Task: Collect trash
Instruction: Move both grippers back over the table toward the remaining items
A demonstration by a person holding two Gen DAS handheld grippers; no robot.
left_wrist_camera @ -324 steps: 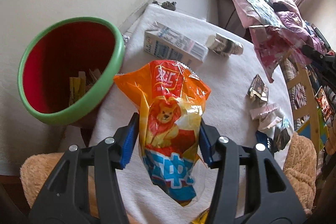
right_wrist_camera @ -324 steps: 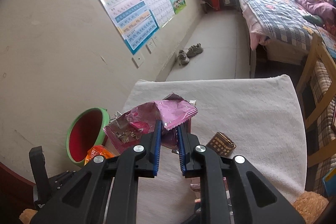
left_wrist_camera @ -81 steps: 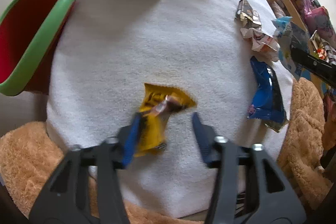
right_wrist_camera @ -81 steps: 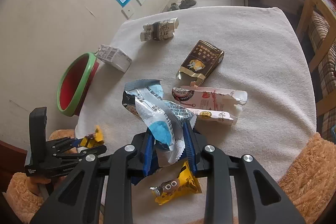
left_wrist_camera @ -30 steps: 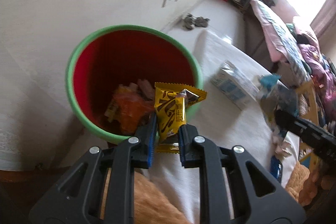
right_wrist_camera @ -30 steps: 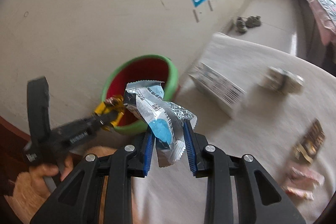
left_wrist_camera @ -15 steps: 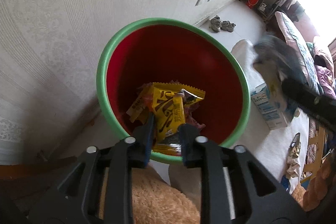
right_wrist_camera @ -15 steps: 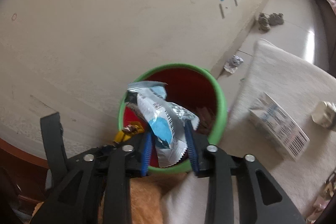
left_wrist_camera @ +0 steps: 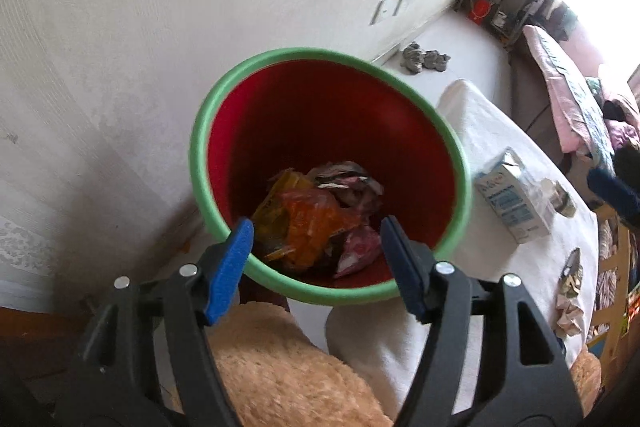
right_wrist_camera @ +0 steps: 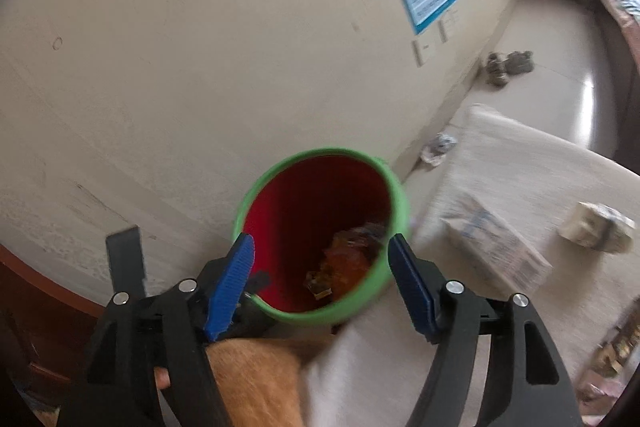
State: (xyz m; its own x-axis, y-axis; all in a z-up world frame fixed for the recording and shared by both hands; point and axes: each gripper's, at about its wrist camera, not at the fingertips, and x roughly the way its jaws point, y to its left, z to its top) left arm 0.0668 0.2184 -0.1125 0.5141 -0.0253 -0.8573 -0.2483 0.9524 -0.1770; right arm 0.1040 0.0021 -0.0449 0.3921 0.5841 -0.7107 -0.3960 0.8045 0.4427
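In the left wrist view, a wall fills the left side, and a bin (left_wrist_camera: 320,55) with a green rim and red inside is seen beside it. Wrappers (left_wrist_camera: 316,215) lie heaped at the bottom of the bin, orange, yellow, pink and silver among them. The left gripper (left_wrist_camera: 316,255) is held over the near rim, its jaws just having been opening and now apart with nothing between them. To the right, a carton (left_wrist_camera: 512,203) lies on the white table cloth (left_wrist_camera: 480,123), and crumpled wrappers (left_wrist_camera: 568,291) are seen nearer the right edge. The blue tip of the right gripper shows at the far right.

In the right wrist view, the left gripper's black body is seen at lower left. The bin (right_wrist_camera: 256,187) sits at centre, the wrappers (right_wrist_camera: 344,263) inside it. The right gripper (right_wrist_camera: 320,275) is held above the bin, its jaws just having been opening and now apart and empty. The carton (right_wrist_camera: 492,247) lies blurred to the right on the cloth.
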